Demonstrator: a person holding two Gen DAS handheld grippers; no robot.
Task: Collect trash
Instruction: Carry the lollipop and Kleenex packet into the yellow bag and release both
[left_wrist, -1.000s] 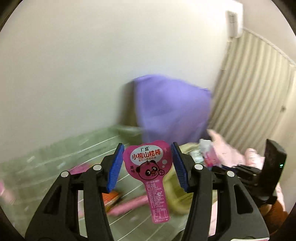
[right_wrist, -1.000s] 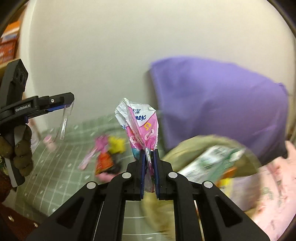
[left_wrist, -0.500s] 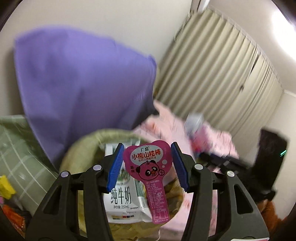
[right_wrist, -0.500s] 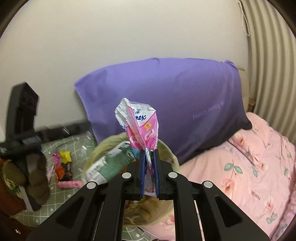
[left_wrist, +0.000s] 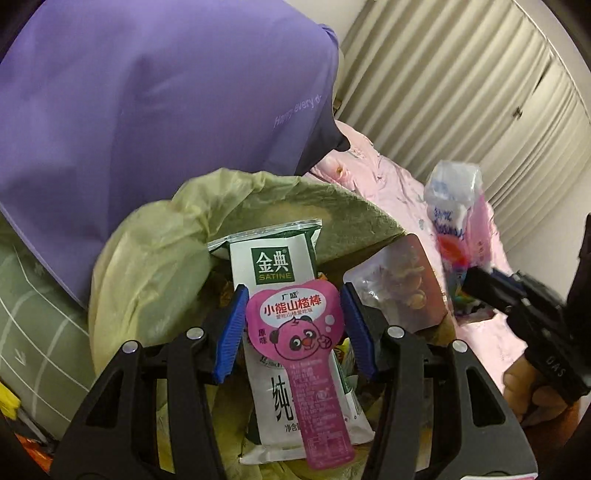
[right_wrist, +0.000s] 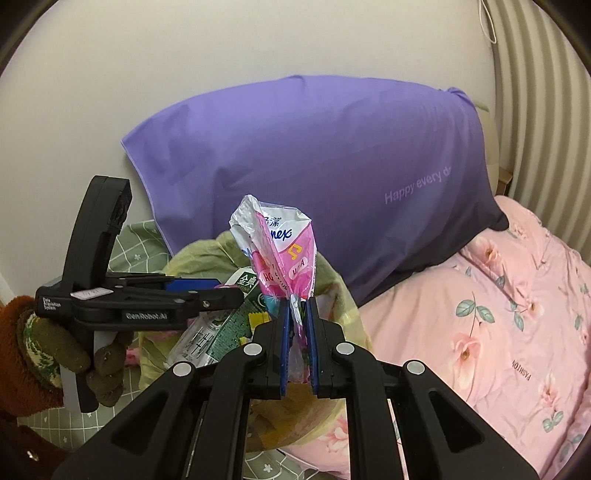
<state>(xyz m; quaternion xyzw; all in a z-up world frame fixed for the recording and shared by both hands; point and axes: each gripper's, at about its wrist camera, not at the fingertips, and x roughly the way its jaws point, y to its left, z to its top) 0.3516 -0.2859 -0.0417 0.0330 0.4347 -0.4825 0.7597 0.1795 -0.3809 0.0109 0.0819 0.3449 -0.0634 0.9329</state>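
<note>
My left gripper (left_wrist: 293, 328) is shut on a pink bear-print snack wrapper (left_wrist: 299, 332) and holds it over a yellow-green trash bag (left_wrist: 155, 251). Inside the bag lie a green and white milk carton (left_wrist: 275, 258) and a clear snack pouch (left_wrist: 399, 288). My right gripper (right_wrist: 297, 332) is shut on a crumpled pink and white tissue pack wrapper (right_wrist: 280, 251), also above the bag (right_wrist: 332, 280). That wrapper shows at the right of the left wrist view (left_wrist: 456, 221). The left gripper shows side-on in the right wrist view (right_wrist: 192, 286).
A large purple pillow (right_wrist: 332, 155) leans on the wall behind the bag. A pink floral quilt (right_wrist: 498, 314) lies to the right, a green checked sheet (left_wrist: 33, 325) to the left. Ribbed curtains (left_wrist: 461, 92) hang at the far right.
Both grippers have swung right from the green sheet to the trash bag, each still holding its wrapper. The bag and its contents now fill the left view.
</note>
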